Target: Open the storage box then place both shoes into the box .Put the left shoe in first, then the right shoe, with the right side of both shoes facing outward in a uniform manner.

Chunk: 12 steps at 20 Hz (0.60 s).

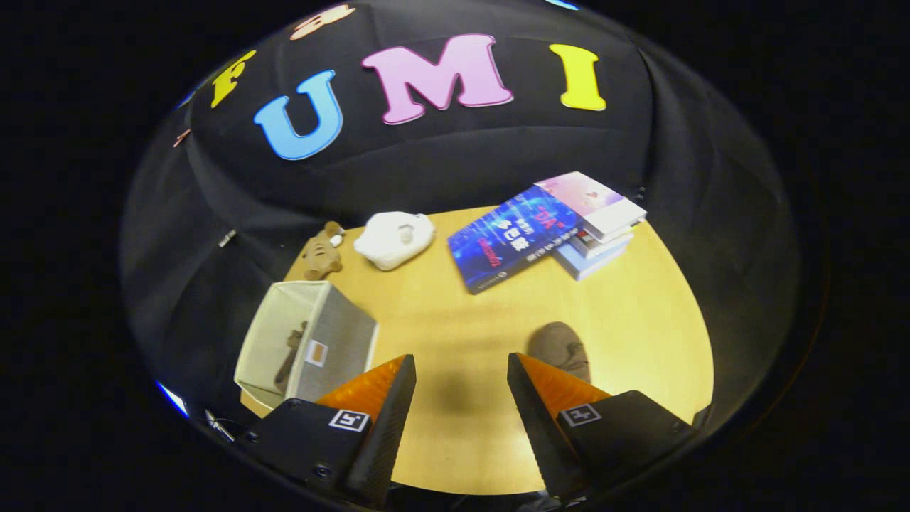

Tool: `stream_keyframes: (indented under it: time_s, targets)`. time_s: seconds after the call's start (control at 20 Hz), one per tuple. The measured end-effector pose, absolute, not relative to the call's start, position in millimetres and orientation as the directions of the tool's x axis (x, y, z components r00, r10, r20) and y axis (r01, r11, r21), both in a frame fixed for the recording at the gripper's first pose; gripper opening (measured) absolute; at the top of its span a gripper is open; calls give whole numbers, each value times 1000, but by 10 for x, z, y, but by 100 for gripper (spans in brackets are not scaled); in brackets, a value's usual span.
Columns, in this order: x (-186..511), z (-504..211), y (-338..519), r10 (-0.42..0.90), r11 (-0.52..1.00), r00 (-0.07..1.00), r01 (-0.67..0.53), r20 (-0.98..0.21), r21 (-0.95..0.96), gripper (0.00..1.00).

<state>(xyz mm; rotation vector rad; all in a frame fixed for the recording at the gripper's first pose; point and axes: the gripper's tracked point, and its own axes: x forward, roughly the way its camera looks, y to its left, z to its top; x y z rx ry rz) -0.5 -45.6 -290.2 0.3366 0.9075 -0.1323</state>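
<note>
Gripper (461, 370) fingers apart, nothing between.

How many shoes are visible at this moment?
2. One brown shoe is inside the open storage box, beside one finger of the open tool; the other shoe lies on the table, just beyond the other finger.

**Colours and Patterns**

The surface (640, 313) is pale yellow wood grain. The storage box (334, 341) is cream fabric with one grey ribbed side (small white-and-orange label). The shoe (565, 348) is grey-brown. The top book (512, 238) is deep blue with glowing streaks. The plush toy (323, 252) is brown; the bundle (394, 238) white.
</note>
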Motion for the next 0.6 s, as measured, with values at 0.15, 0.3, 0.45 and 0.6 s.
stream_keyframes:
  time_s: [0.15, 0.3, 0.45, 0.6]
  targets:
    - [-287, -3321, -931, -32, 929, 524, 330, -851, 168, 82]
    - [-532, -3698, -1249, -61, 917, 436, 381, -898, 122, 82]
    - [-653, -4034, -1395, -66, 917, 357, 389, -932, 84, 79]
    - [-670, -4323, -1402, -42, 903, 295, 420, -955, 90, 71]
